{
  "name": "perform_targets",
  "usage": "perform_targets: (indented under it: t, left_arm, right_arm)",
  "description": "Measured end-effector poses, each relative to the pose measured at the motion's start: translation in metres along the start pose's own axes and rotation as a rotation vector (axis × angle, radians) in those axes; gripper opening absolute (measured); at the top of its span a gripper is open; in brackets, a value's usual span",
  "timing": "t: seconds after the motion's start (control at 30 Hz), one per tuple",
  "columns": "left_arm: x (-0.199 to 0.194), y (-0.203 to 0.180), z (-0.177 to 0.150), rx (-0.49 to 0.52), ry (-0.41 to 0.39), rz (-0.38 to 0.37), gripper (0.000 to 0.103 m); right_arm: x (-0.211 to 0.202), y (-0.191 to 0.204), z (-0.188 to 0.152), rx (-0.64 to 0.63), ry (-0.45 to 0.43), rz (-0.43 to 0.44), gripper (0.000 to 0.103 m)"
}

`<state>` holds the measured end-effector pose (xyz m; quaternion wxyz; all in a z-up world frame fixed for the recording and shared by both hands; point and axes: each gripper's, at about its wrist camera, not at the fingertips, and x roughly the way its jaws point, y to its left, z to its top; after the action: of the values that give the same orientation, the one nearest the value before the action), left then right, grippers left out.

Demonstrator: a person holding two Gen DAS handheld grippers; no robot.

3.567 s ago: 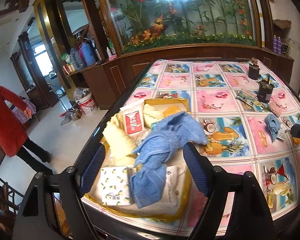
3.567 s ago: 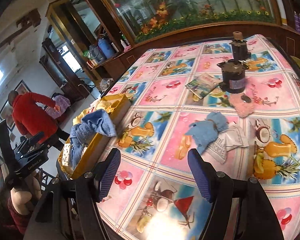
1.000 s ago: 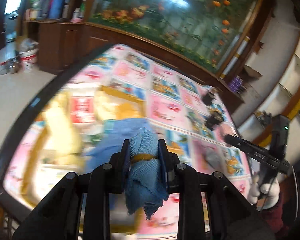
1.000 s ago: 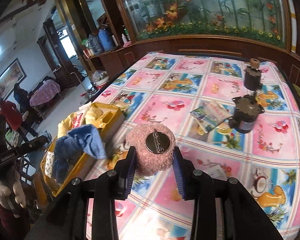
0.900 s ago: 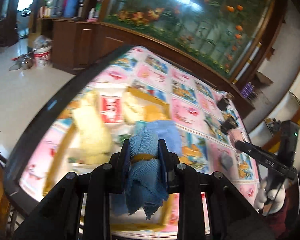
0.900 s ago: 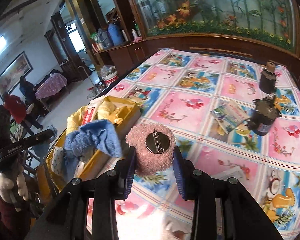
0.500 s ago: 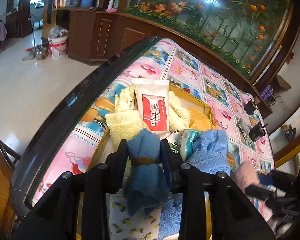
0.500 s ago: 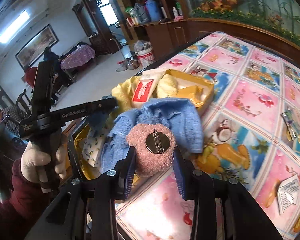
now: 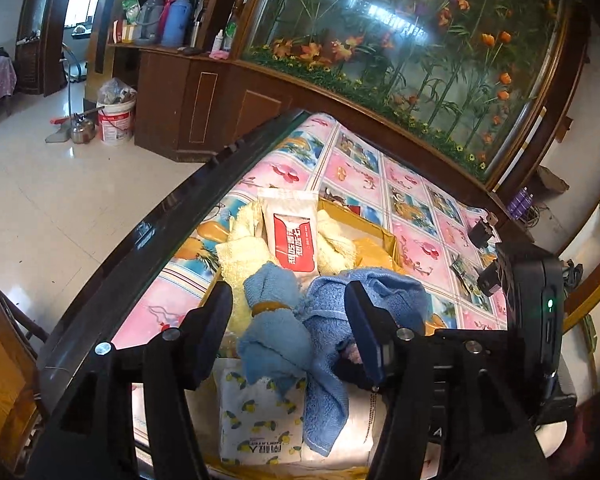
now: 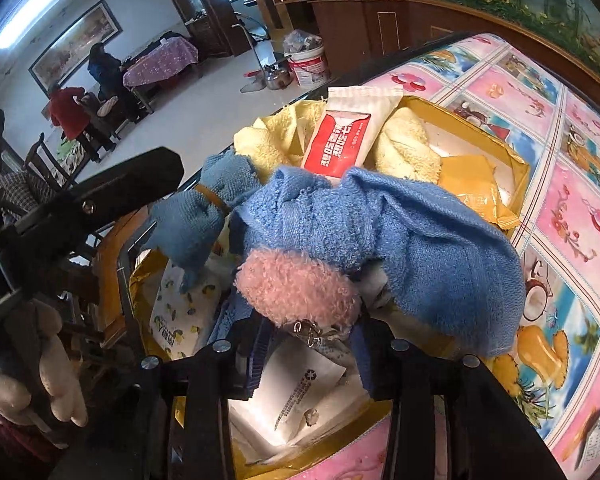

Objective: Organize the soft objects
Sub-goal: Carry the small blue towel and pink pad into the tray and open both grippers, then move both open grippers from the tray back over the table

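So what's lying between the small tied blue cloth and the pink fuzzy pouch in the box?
The big blue towel lies between the tied cloth and pink pouch, bunched over both; the right wrist view shows it.

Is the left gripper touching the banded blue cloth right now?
Apart. In the left wrist view the left gripper is open, with clear gaps between both fingers and the banded blue cloth lying on the pile in the yellow box.

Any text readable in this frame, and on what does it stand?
"LAI": end of cut-off lettering on the left gripper body, in the right wrist view.
White packet, red label: white Chinese characters, upside down, not legible.
Lemon-print pack: brand lettering, not legible.
Recycling-symbol sachet: print too small.
Bucket on the floor: label blurred.
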<state>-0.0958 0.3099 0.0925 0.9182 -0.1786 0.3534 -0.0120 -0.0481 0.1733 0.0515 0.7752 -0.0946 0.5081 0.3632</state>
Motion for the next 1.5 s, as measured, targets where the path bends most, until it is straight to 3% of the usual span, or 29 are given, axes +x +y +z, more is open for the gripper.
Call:
perform_targets:
  t: [0.1,0.3,0.43,0.53,0.67,1.5]
  left_arm:
    - [-0.007,0.000,0.000,-0.004,-0.017,-0.004,0.063]
    - [-0.015,-0.005,-0.005,0.001,-0.036,0.006,0.063]
    - [-0.022,-0.026,-0.009,0.077,-0.081,0.115,0.065]
    - [-0.027,-0.043,-0.015,0.126,-0.135,0.234,0.080]
    - [-0.030,-0.066,-0.020,0.193,-0.179,0.310,0.083]
    - [-0.024,-0.161,-0.052,0.410,-0.087,0.296,0.083]
  right_arm:
    - [-0.017,0.002,-0.011,-0.010,-0.033,0.019,0.067]
    - [-0.069,-0.027,-0.030,0.064,-0.132,-0.021,0.069]
    - [-0.090,-0.051,-0.047,0.153,-0.179,-0.043,0.070]
    - [-0.096,-0.063,-0.064,0.204,-0.193,-0.038,0.070]
    - [-0.105,-0.075,-0.082,0.242,-0.204,-0.043,0.070]
    - [-0.158,-0.156,-0.180,0.472,-0.327,-0.066,0.072]
